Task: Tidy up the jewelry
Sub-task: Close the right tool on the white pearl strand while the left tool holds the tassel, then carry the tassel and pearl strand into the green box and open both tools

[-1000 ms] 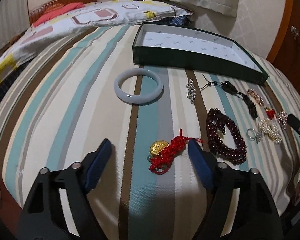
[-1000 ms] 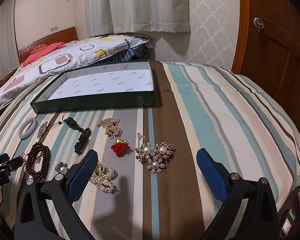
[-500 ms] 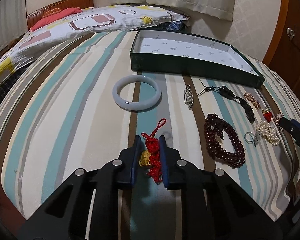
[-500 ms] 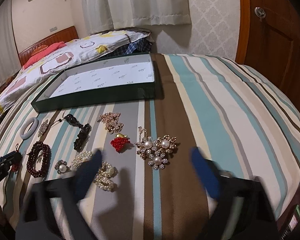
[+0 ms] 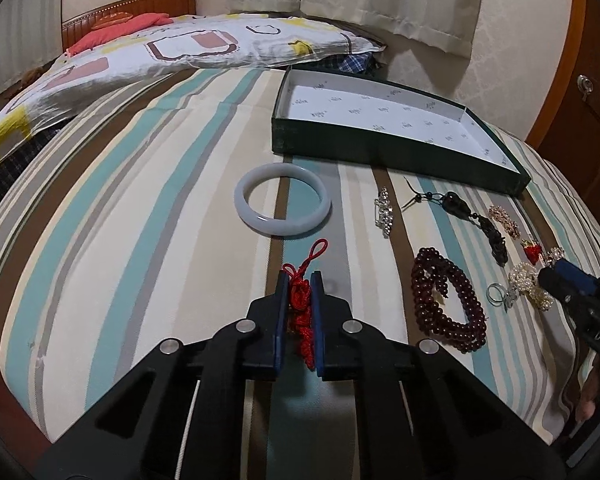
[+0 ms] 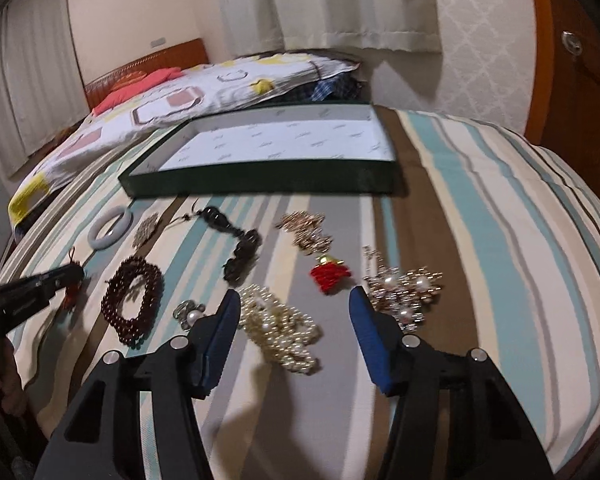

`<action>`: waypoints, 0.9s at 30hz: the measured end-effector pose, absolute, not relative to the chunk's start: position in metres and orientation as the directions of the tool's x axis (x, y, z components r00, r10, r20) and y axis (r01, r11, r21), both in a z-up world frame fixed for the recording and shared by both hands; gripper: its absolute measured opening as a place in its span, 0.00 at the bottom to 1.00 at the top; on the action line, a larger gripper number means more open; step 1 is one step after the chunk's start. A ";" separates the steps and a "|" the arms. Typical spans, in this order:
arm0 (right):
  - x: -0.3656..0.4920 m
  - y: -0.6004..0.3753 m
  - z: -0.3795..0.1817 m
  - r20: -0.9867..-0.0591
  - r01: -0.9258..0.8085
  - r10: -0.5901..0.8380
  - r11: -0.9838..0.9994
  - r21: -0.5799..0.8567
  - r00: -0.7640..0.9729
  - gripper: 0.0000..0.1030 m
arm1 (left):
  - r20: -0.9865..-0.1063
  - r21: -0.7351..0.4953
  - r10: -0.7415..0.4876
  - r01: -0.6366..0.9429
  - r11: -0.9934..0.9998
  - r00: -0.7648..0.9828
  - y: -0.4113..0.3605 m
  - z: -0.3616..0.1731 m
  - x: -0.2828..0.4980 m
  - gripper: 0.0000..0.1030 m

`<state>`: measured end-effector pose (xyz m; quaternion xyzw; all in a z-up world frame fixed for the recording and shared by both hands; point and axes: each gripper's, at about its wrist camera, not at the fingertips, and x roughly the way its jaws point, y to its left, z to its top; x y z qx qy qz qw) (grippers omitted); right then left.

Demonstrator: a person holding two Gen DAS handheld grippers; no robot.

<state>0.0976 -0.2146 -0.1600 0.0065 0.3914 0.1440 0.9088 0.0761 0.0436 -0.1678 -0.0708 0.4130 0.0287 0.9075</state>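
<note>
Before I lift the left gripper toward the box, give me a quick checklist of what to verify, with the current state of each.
1. Left gripper shut on the red knotted charm: ok, pads press on the cord from both sides.
2. Whole charm secured: cannot tell, its lower part is hidden between the fingers; the loop end sticks out beyond the tips.
3. Green box empty and open: ok, white lining bare.
4. Path to the box: not ok, the jade bangle lies directly between; lift over it.
5. Right gripper holding nothing: ok, jaws apart around the pearl bracelet, pads not pressing.
6. Grippers apart from each other: ok.
</note>
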 end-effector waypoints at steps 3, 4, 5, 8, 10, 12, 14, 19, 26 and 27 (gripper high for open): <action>0.100 -0.209 -0.165 -0.725 -0.268 0.253 0.959 0.098 0.641 0.55 | -0.752 -0.102 -0.003 -0.113 0.988 0.659 0.044 -0.167 0.077 0.10; 0.101 -0.208 -0.167 -0.729 -0.269 0.250 0.959 0.094 0.637 0.55 | -0.752 -0.102 -0.003 -0.112 0.988 0.659 0.044 -0.167 0.076 0.10; 0.102 -0.208 -0.169 -0.735 -0.269 0.253 0.958 0.099 0.630 0.55 | -0.753 -0.101 -0.003 -0.112 0.989 0.658 0.044 -0.167 0.076 0.10; 0.101 -0.207 -0.172 -0.743 -0.269 0.241 0.959 0.085 0.625 0.50 | -0.754 -0.102 -0.001 -0.115 0.988 0.656 0.044 -0.167 0.077 0.10; 0.099 -0.206 -0.172 -0.743 -0.275 0.225 0.960 0.058 0.630 0.41 | -0.757 -0.104 -0.001 -0.119 0.987 0.654 0.045 -0.167 0.077 0.10; 0.098 -0.205 -0.172 -0.743 -0.283 0.229 0.958 0.055 0.630 0.29 | -0.758 -0.105 0.000 -0.122 0.987 0.652 0.046 -0.168 0.077 0.10; 0.097 -0.204 -0.172 -0.743 -0.293 0.236 0.954 0.056 0.626 0.23 | -0.757 -0.105 0.000 -0.121 0.987 0.653 0.046 -0.167 0.077 0.10; 0.094 -0.207 -0.171 -0.739 -0.287 0.244 0.955 0.071 0.629 0.20 | -0.747 -0.104 0.001 -0.118 0.988 0.664 0.046 -0.165 0.076 0.10; 0.093 -0.214 -0.156 -0.709 -0.265 0.249 0.960 0.090 0.660 0.20 | -0.727 -0.115 -0.002 -0.119 0.986 0.687 0.045 -0.154 0.074 0.10; 0.093 -0.215 -0.153 -0.703 -0.262 0.252 0.960 0.096 0.665 0.20 | -0.722 -0.119 -0.005 -0.117 0.986 0.692 0.045 -0.151 0.074 0.10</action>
